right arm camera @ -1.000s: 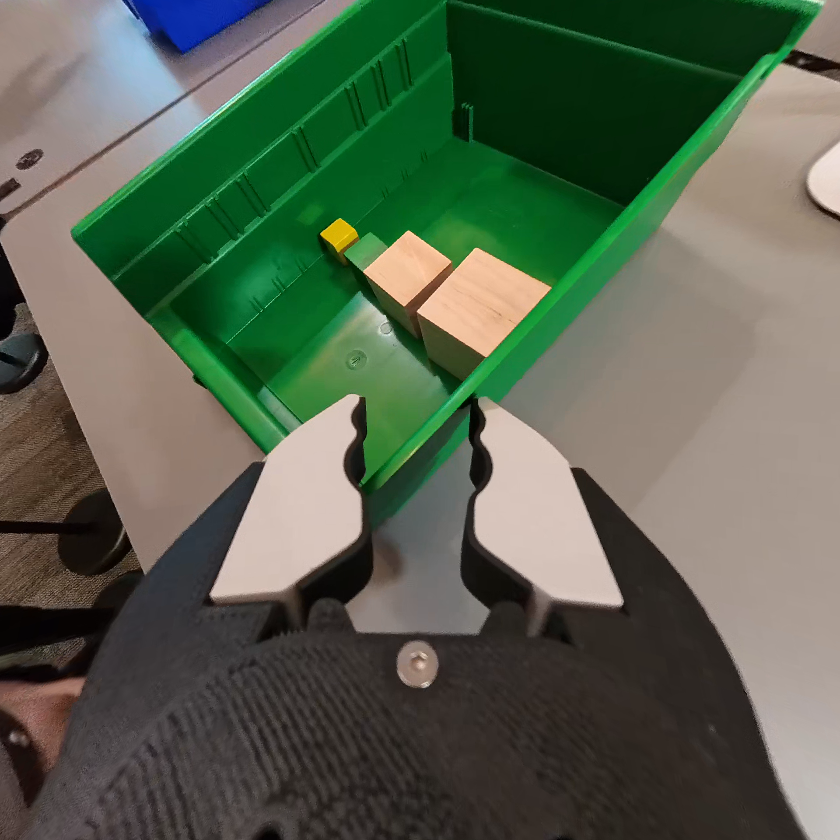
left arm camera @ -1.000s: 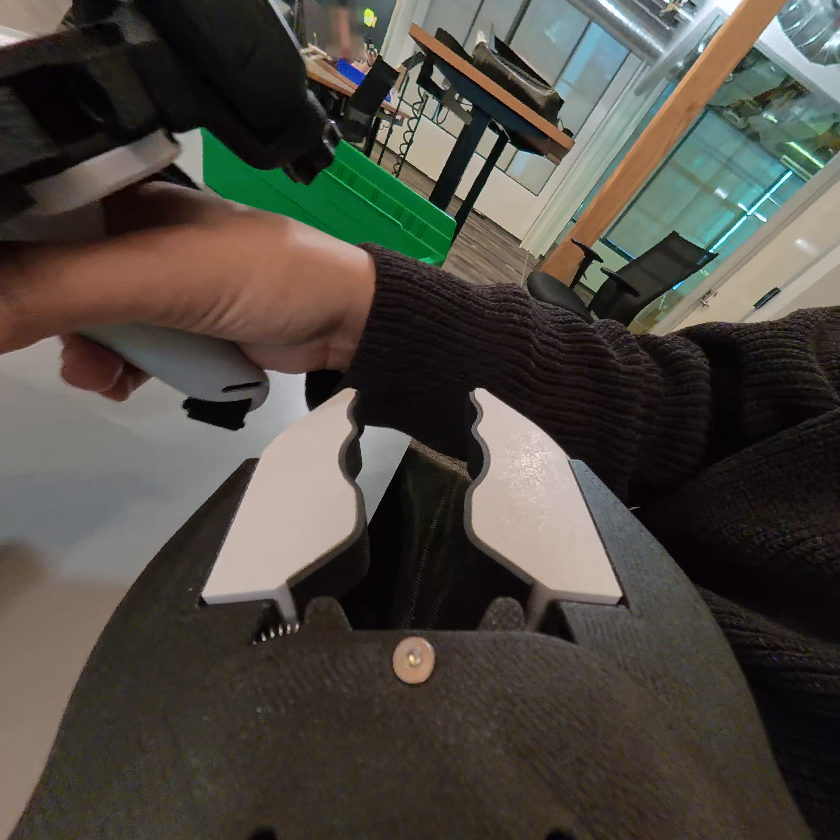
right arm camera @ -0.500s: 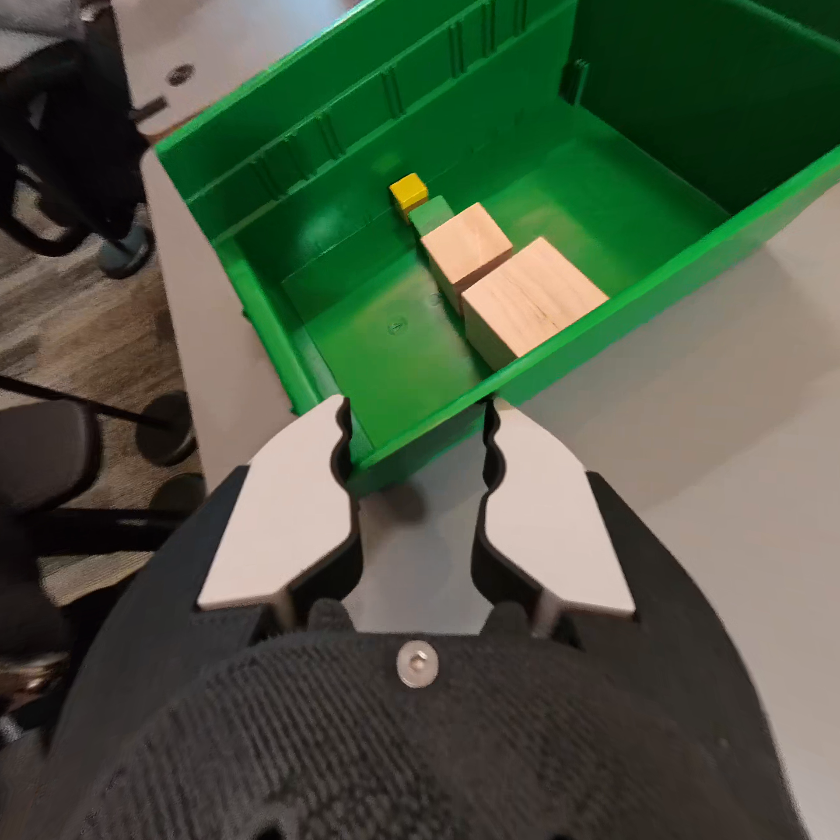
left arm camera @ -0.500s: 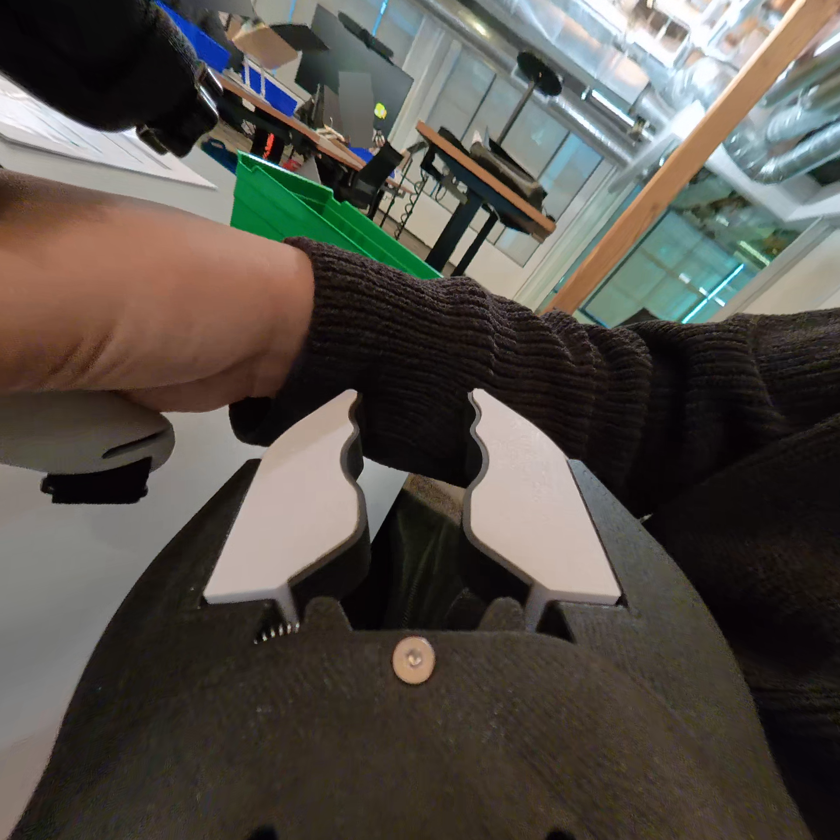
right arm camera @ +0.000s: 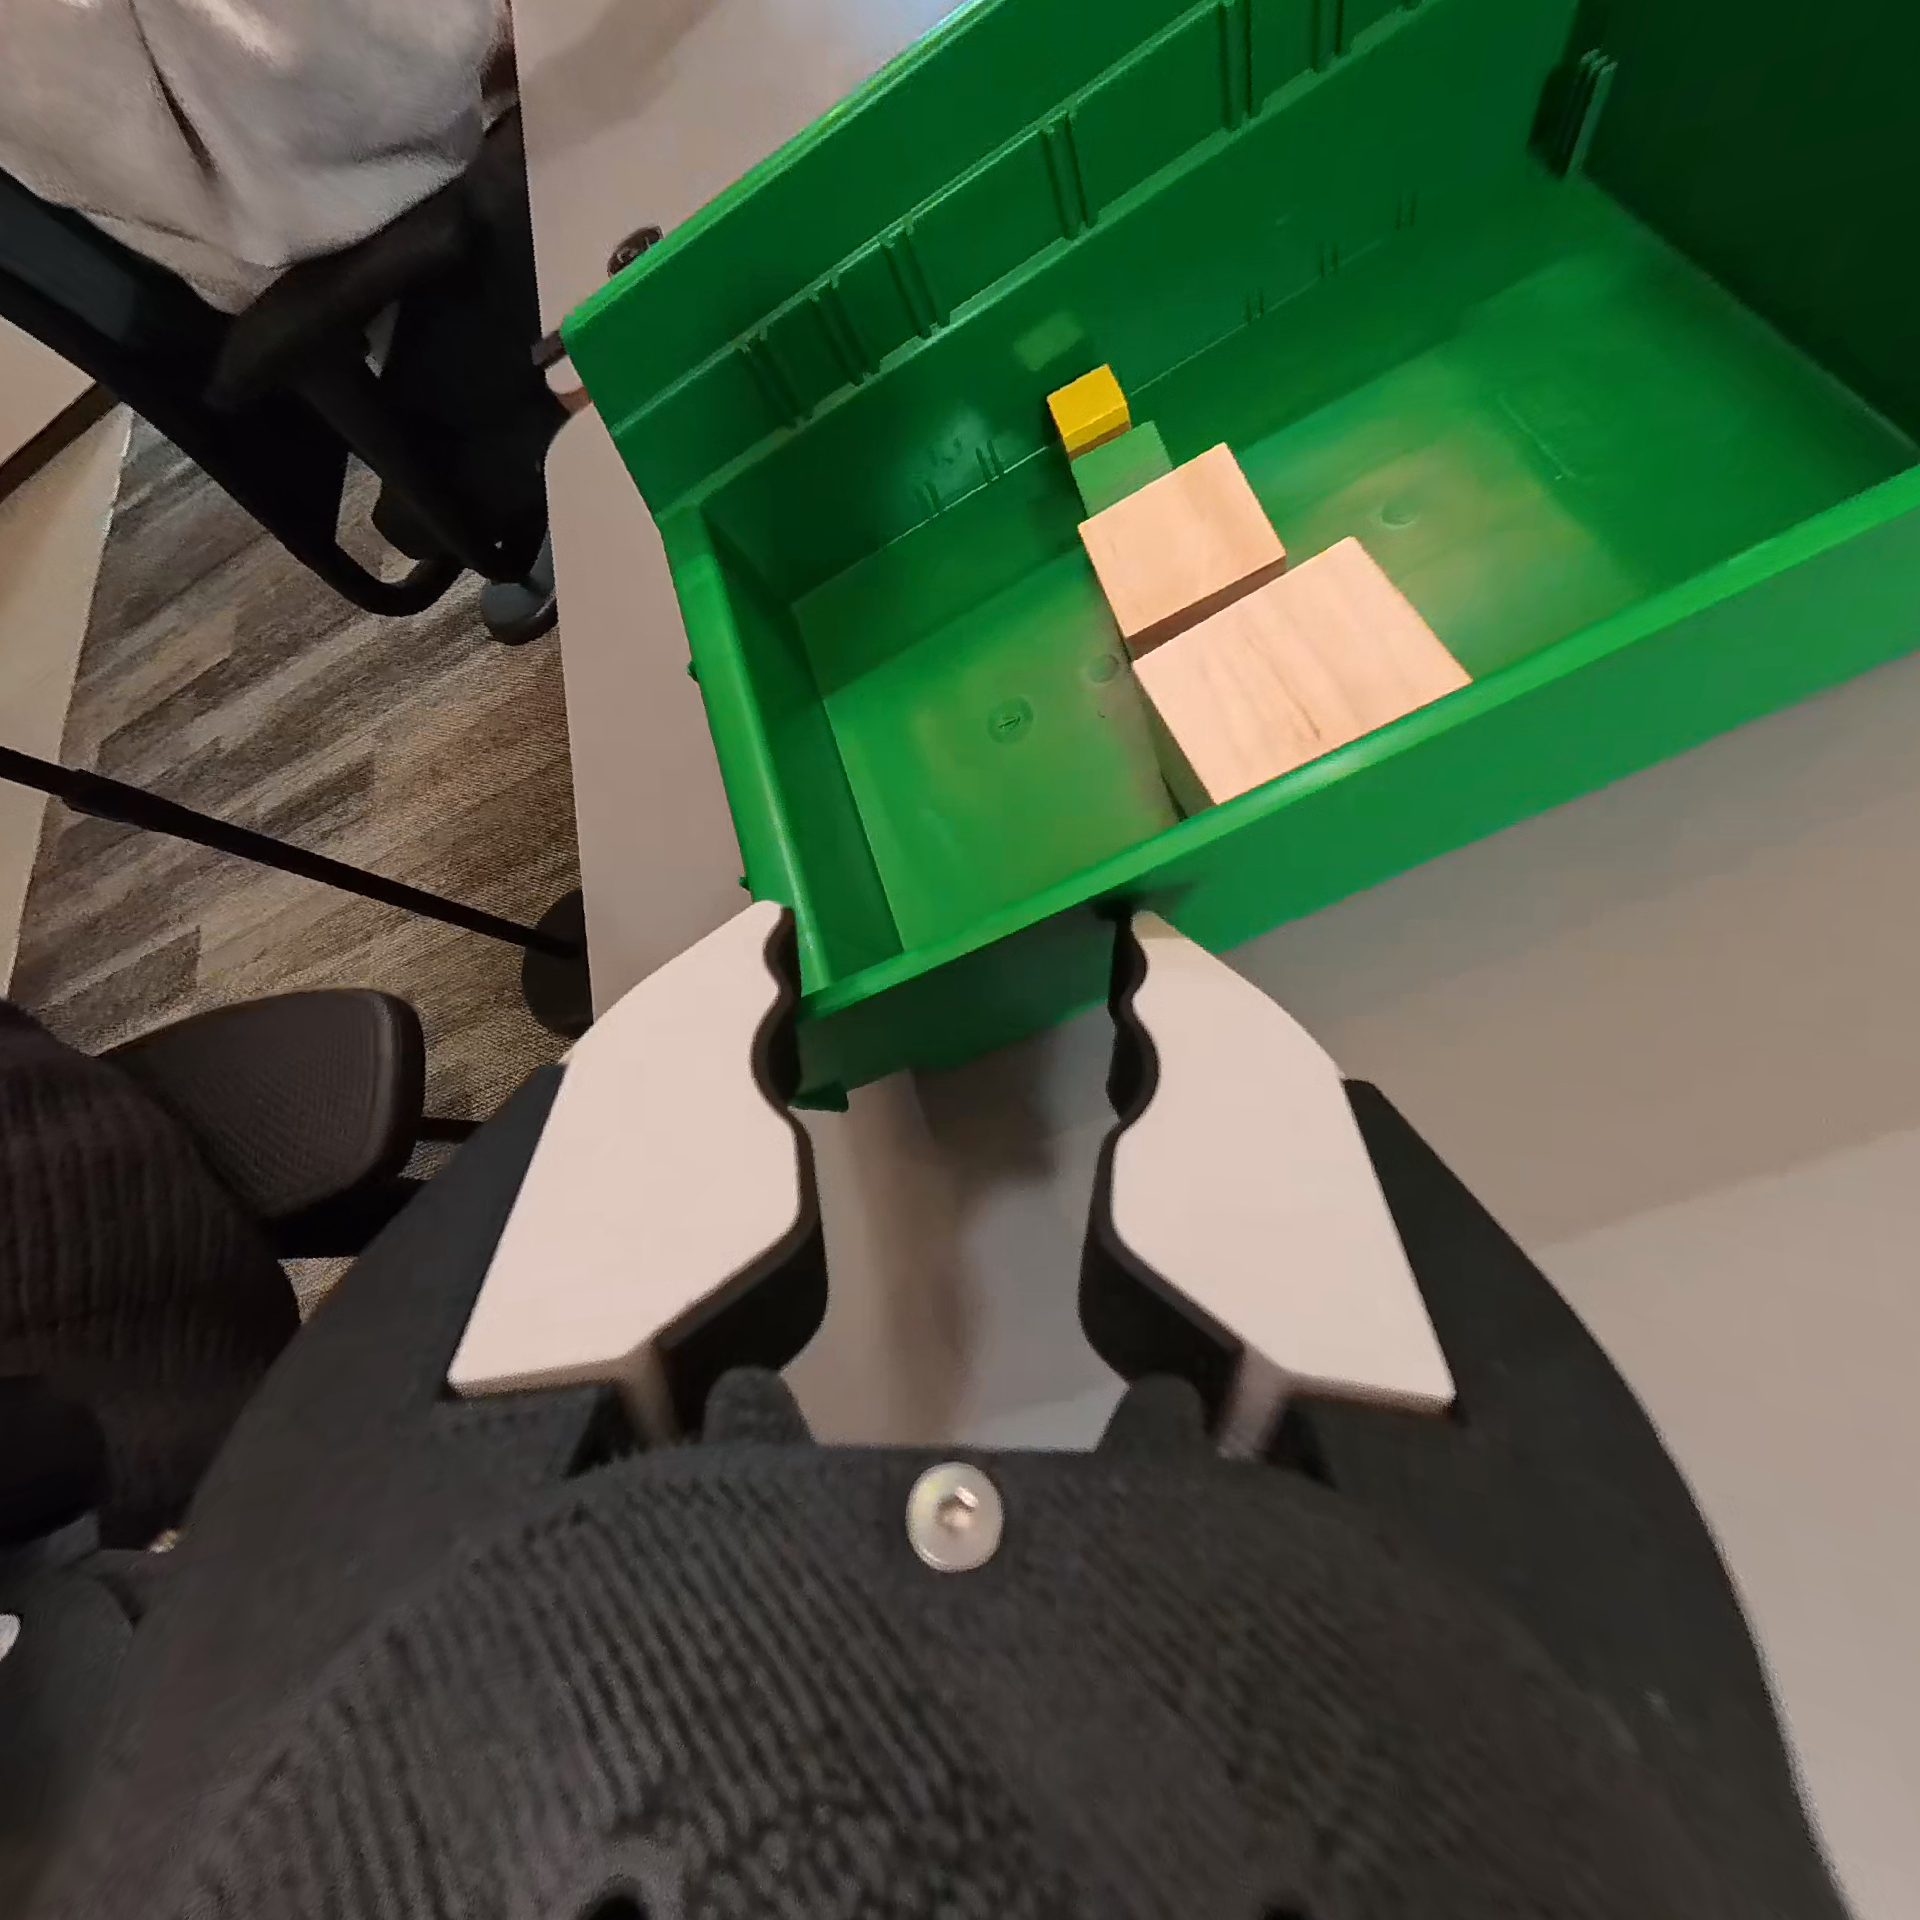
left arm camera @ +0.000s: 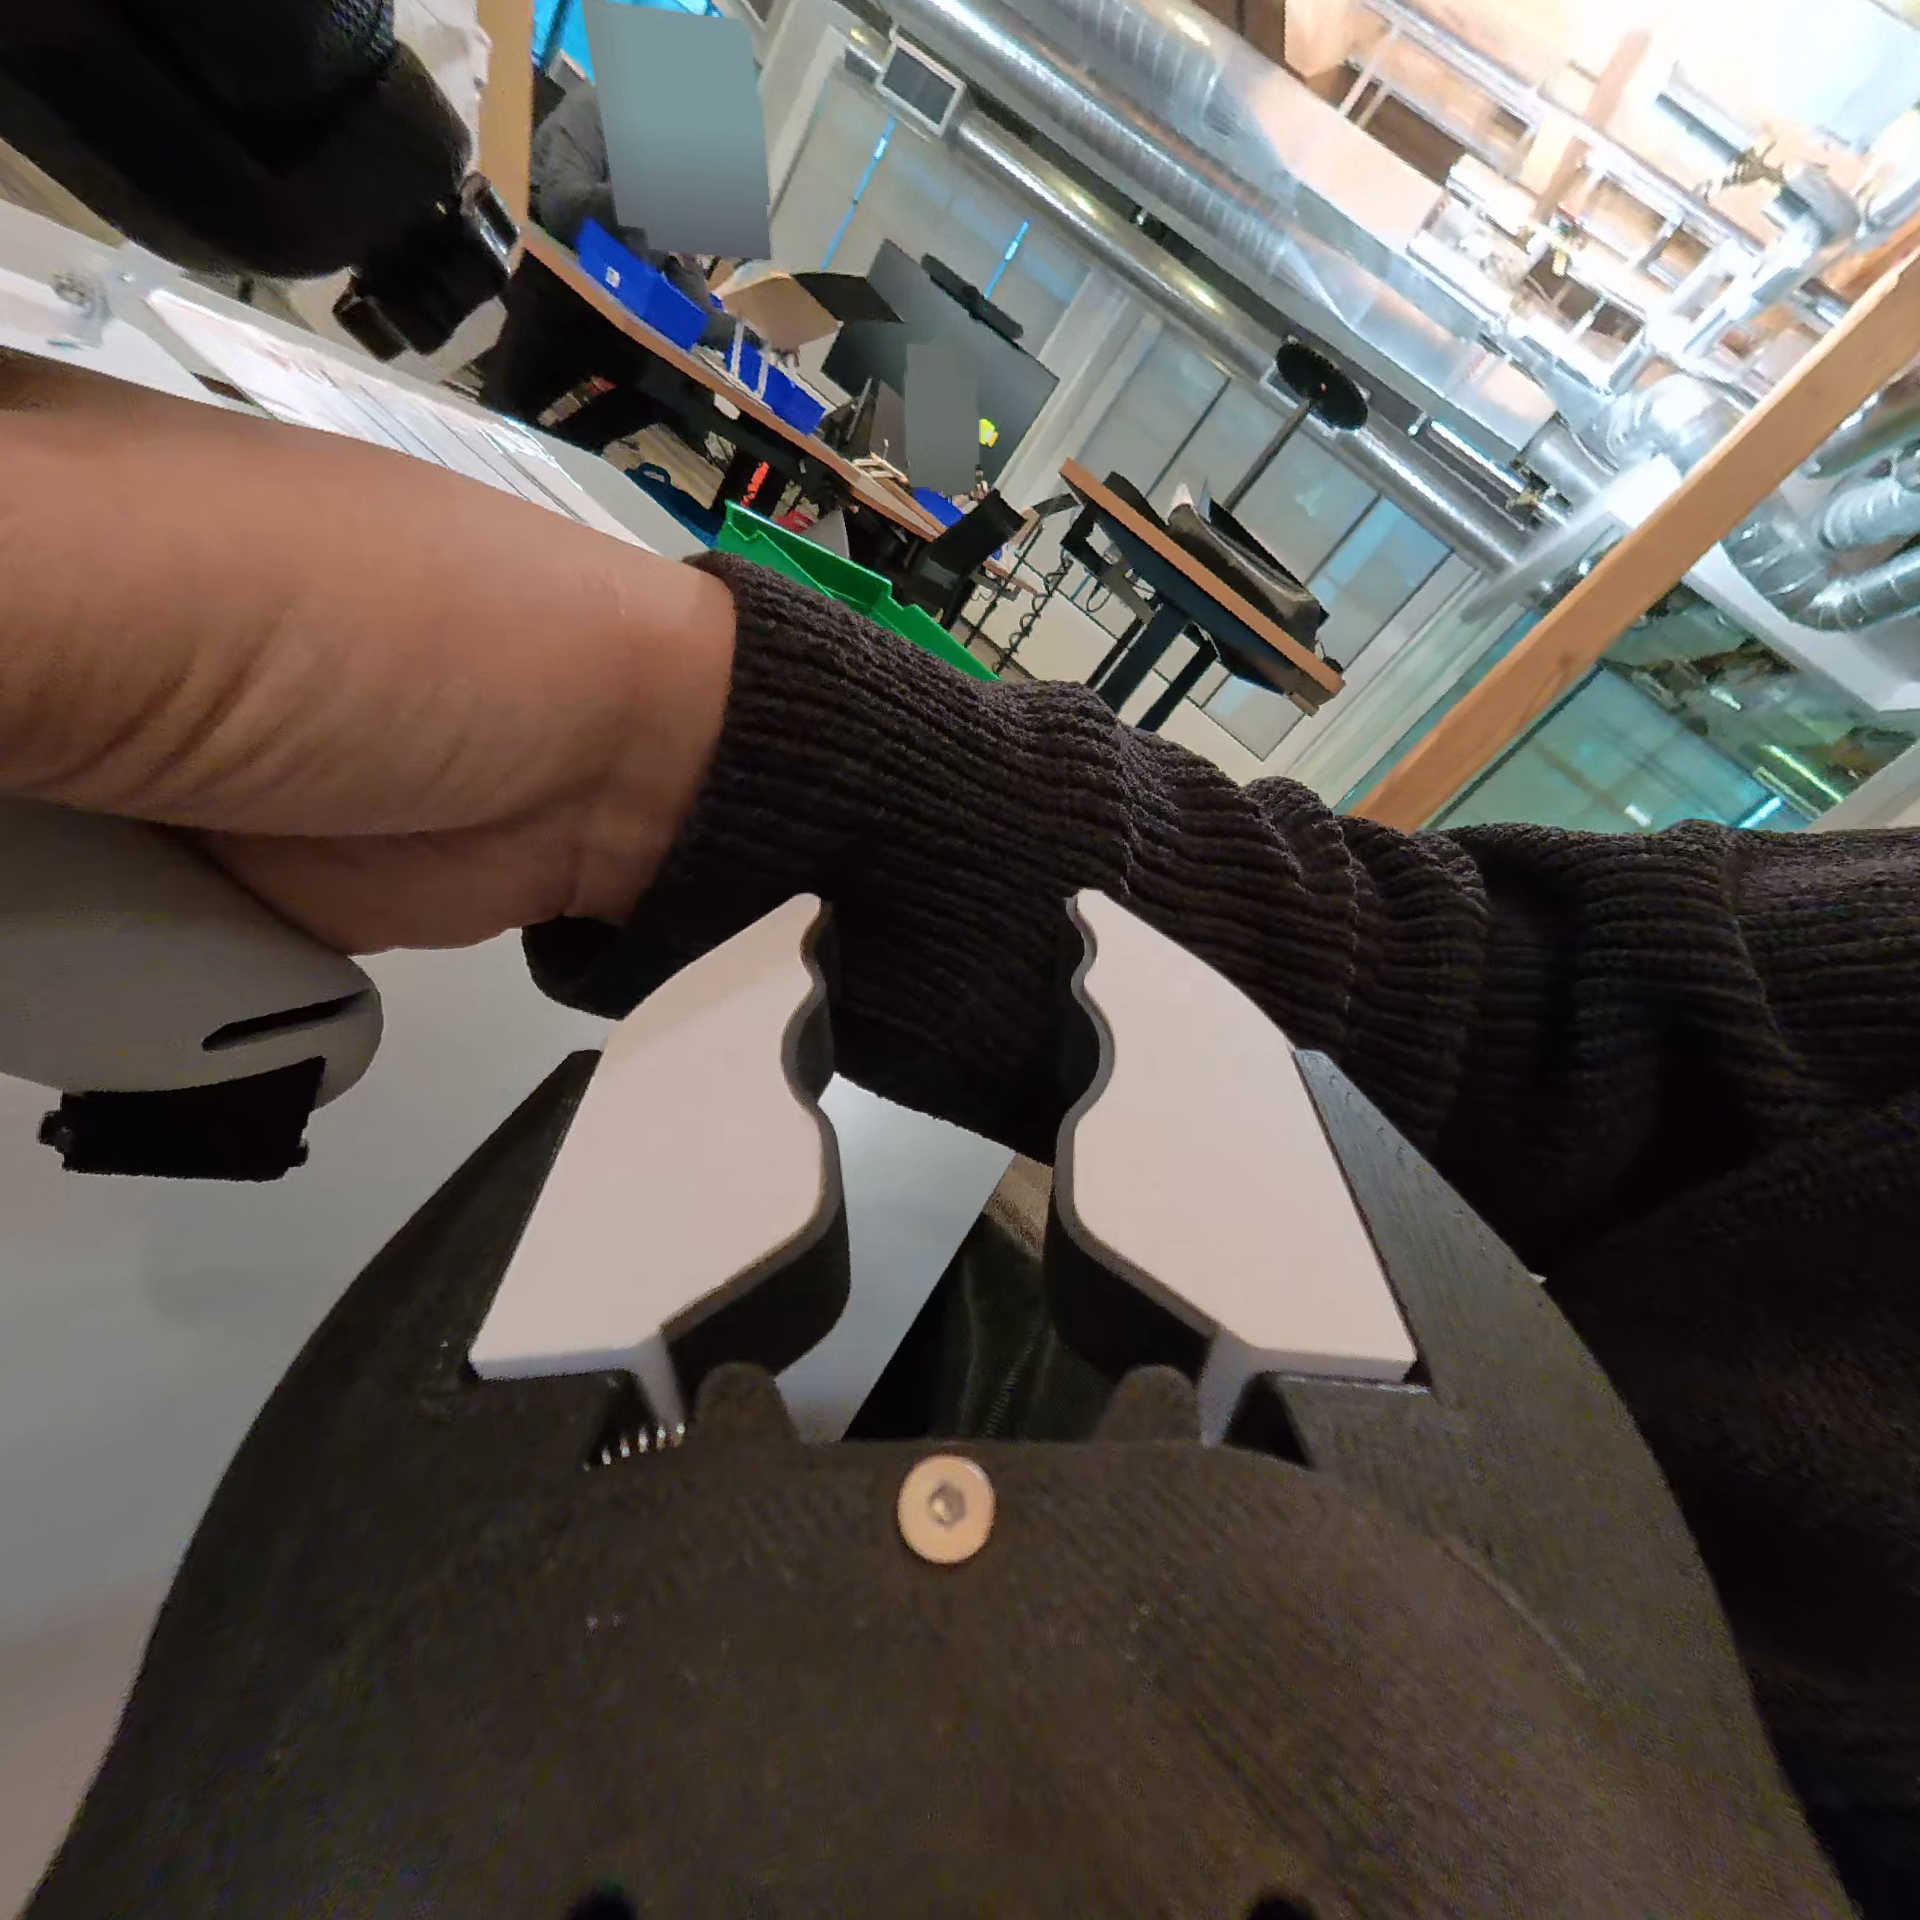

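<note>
My right gripper [right arm camera: 951, 935] is open, low over the grey table [right arm camera: 1558, 1143]. Its fingertips straddle the near left corner of a green bin [right arm camera: 1455, 862]. The bin holds two plain wooden blocks [right arm camera: 1299, 665] [right arm camera: 1179, 540], a small green block [right arm camera: 1122, 468] and a small yellow cube [right arm camera: 1088, 408], lined up in a row. My left gripper [left arm camera: 945, 914] is open and empty. It points at the dark knit sleeve [left arm camera: 1143, 831] and hand [left arm camera: 312, 675] that hold the other gripper's white handle [left arm camera: 156, 997]. The green bin [left arm camera: 821, 566] shows behind the wrist.
The table's left edge runs beside the bin, with a black office chair [right arm camera: 281, 1091] and wood-pattern floor [right arm camera: 260, 727] beyond it. In the left wrist view, desks [left arm camera: 1195, 582] with blue bins [left arm camera: 634, 281] and a slanted wooden post [left arm camera: 1662, 499] stand far behind.
My right gripper has slid left along the bin's near wall to its corner and its jaws have opened wider. The left gripper has tilted upward; its jaws have not changed.
</note>
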Tool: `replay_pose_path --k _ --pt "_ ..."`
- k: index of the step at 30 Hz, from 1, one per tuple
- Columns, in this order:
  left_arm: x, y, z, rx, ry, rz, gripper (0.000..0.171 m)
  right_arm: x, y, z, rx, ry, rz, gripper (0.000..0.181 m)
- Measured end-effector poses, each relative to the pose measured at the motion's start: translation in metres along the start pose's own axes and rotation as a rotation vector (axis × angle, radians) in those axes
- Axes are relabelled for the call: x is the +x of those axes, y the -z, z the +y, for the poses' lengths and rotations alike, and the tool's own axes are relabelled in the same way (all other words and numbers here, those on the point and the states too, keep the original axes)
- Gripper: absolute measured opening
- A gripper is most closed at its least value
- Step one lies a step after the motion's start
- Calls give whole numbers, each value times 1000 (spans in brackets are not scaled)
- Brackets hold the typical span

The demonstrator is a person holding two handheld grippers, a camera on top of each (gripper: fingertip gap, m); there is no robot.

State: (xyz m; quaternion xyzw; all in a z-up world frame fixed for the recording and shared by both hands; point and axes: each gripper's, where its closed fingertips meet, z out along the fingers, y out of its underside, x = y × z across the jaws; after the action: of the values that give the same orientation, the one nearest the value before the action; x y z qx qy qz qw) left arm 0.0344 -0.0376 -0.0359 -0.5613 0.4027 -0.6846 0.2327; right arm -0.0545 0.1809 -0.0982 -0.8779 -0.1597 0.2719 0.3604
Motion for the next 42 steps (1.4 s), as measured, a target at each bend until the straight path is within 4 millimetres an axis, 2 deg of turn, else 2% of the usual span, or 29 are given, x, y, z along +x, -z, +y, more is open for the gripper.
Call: replay_pose_path --k 7,13,16,19,23,27,30,33,36,38,40,42 --pt "-3 1 -2 9 -122 -81 50 -3 -10 -8 10 -4 -46 59" --pt "-6 0 0 -7 -62 -62 53 -7 -10 -9 35 -32 -117 57" --pt "-2 -3 5 -37 -55 -32 53 -5 1 -7 53 -61 -139 47" --pt "3 -5 12 -74 -111 -28 53 9 28 -5 118 -83 -93 46" --pt "5 -7 18 -107 -192 -43 53 25 84 16 201 -130 -4 49" --pt "-2 -9 21 -132 -230 -82 54 40 160 50 328 -180 165 51" --pt "-24 -7 17 -142 -271 -196 52 64 235 89 430 -231 405 52" --pt "-51 2 5 -125 -311 -338 51 86 321 139 523 -282 688 54" --pt "-72 13 -13 -85 -380 -464 53 92 403 192 590 -268 989 53" --pt "-84 27 -33 -47 -437 -579 57 90 450 225 680 -271 1151 45" --pt "-87 45 -58 33 -490 -667 60 88 472 247 746 -284 1167 42" --pt "-90 66 -79 105 -549 -769 63 96 478 269 738 -357 1166 45"
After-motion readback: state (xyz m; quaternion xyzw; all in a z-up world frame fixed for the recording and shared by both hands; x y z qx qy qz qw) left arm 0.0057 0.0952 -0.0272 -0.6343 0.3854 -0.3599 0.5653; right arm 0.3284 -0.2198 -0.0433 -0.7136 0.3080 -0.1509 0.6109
